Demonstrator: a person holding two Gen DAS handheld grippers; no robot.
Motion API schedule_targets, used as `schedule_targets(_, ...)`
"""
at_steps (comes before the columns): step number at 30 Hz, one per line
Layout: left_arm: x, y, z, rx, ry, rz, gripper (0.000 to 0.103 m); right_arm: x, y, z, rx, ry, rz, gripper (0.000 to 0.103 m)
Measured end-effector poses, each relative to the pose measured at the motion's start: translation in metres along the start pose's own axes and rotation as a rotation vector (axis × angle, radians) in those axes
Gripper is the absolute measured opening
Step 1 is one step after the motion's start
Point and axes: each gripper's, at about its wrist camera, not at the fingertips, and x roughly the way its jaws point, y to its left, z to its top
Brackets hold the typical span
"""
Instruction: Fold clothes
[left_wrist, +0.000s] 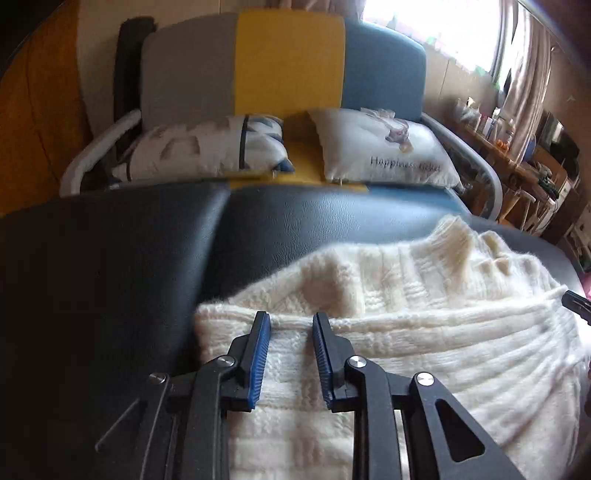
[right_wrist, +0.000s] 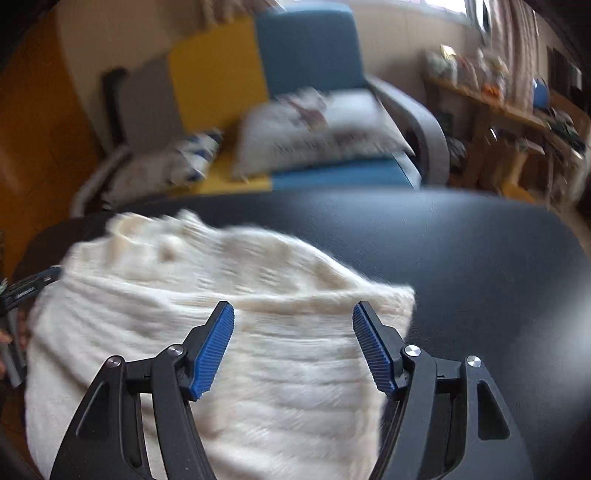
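Just "Happiness ticket" on pillow (left_wrist: 384, 147); both hand-held grippers (left_wrist: 290, 321) (right_wrist: 293, 314) agape, empty, over cream sweater (left_wrist: 406, 332)

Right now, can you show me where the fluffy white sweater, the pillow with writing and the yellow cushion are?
white sweater (left_wrist: 424, 332), left wrist view, ribbed middle.
pillow with writing (left_wrist: 384, 147), left wrist view, its front.
yellow cushion (left_wrist: 290, 62), left wrist view, sofa back's middle panel.

One cream knit sweater (left_wrist: 406, 332) lies on one black padded desk (left_wrist: 110, 258). Two grippers work over it, the left gripper (left_wrist: 290, 321) and the right gripper (right_wrist: 293, 314). Behind stands one three-coloured sofa (left_wrist: 288, 62) carrying two pillows, one patterned pillow (left_wrist: 207, 147) and one lettered pillow (left_wrist: 388, 147).
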Motion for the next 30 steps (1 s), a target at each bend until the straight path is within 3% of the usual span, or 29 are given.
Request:
schedule_targets(3,-0.003,-0.008,0.000,0.043,-0.011,0.029,0.024,0.016,0.000,-0.003,-0.042,0.003,-0.066,0.071)
schedule_targets(7,-0.029,-0.005,-0.009,-0.004,-0.033,-0.025,0.024,-0.008,0.011,-0.008,-0.076,-0.006,-0.070,0.071)
schedule_targets(11,-0.071,-0.014,-0.036,0.004,-0.087,-0.088,0.024,-0.055,0.015,-0.030,-0.079,-0.043,0.037,0.071)
schedule_targets(15,-0.096,-0.030,-0.073,0.030,-0.078,-0.125,0.024,-0.060,0.012,-0.061,-0.058,-0.014,0.057,0.071)
schedule_targets(18,-0.101,-0.040,-0.101,0.025,-0.033,-0.159,0.024,-0.064,0.009,-0.084,-0.040,0.007,0.072,0.071)
schedule_targets(22,-0.097,-0.047,-0.127,0.064,-0.003,-0.138,0.024,-0.052,0.001,-0.099,-0.024,0.011,0.077,0.071)
schedule_targets(24,-0.097,-0.045,-0.130,0.059,0.000,-0.151,0.024,-0.053,0.007,-0.102,-0.065,0.020,0.047,0.071)
schedule_targets(28,-0.097,-0.039,-0.127,0.053,0.004,-0.173,0.024,-0.070,0.008,-0.102,-0.014,0.020,0.047,0.071)
schedule_targets(30,-0.098,-0.042,-0.128,0.080,0.001,-0.161,0.024,-0.091,0.012,-0.109,0.012,-0.026,0.106,0.071)
